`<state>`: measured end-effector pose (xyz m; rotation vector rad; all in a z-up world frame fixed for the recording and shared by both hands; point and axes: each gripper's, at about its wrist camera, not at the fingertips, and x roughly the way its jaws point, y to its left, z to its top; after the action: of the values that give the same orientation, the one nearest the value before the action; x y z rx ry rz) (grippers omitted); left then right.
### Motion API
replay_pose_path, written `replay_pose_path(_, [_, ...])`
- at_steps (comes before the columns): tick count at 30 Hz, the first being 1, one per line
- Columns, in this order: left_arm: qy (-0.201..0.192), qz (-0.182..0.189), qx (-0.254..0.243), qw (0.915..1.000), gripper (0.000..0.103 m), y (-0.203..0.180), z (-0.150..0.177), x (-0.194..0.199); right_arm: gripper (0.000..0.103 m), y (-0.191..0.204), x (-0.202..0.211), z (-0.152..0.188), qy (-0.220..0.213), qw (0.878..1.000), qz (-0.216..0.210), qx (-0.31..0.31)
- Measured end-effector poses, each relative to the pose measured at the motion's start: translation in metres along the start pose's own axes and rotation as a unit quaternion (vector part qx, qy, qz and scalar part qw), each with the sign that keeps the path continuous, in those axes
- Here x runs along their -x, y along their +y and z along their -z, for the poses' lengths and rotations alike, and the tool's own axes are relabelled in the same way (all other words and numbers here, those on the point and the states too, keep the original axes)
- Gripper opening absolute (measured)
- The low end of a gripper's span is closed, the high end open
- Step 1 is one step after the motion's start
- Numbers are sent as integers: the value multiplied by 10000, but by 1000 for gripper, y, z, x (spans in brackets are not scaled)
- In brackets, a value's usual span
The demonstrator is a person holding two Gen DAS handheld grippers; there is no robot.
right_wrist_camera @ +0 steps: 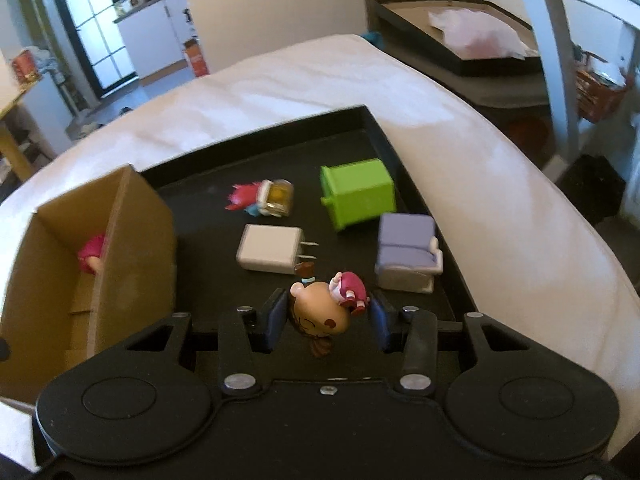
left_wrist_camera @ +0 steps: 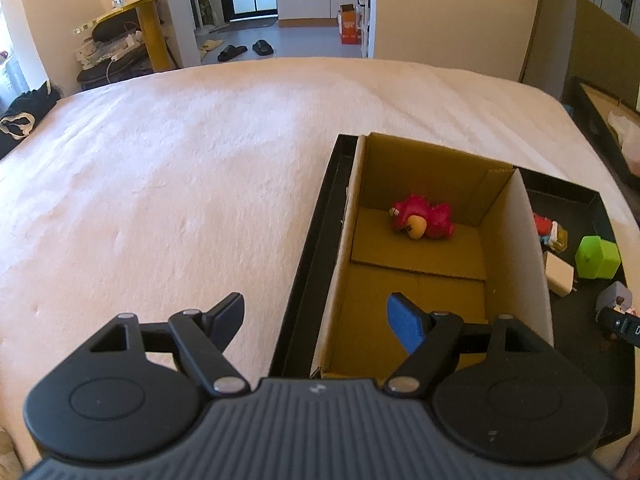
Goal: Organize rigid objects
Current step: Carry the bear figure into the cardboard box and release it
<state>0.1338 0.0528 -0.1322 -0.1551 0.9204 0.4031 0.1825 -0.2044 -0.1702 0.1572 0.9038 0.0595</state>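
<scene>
My right gripper (right_wrist_camera: 329, 322) is shut on a small doll figure (right_wrist_camera: 320, 314) with a brown head and a pink dress, lifted just above the black tray (right_wrist_camera: 260, 152). On the tray lie a white charger plug (right_wrist_camera: 270, 249), a green toy bin (right_wrist_camera: 357, 192), a lilac toy armchair (right_wrist_camera: 407, 258) and a small pink-and-yellow figure (right_wrist_camera: 264, 197). A cardboard box (left_wrist_camera: 424, 168) stands in the tray's left part with a pink plush toy (left_wrist_camera: 424, 220) inside. My left gripper (left_wrist_camera: 320, 324) hangs open and empty over the box's near left corner.
The tray rests on a bed with a pale cover (left_wrist_camera: 180, 168). Another black tray (right_wrist_camera: 460, 32) with a plastic bag sits beyond the bed's right side. A yellow round table (left_wrist_camera: 152, 12) and slippers (left_wrist_camera: 244, 50) are on the floor past the bed's far edge.
</scene>
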Motion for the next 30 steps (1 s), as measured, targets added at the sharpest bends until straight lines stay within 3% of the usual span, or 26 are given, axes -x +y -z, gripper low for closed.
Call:
replay_pose_path(12, [-143, 384, 87, 9991, 74, 7, 1, 2, 43, 30, 27, -15, -146, 9977, -376, 545])
replay_pose_path(21, [-119, 720, 258, 9970, 58, 16, 2, -2, 43, 65, 41, -26, -203, 9938, -625, 898])
replay_pose_path(30, [67, 944, 362, 9949, 35, 24, 4, -12, 43, 95, 46, -28, -99, 9896, -930, 1096])
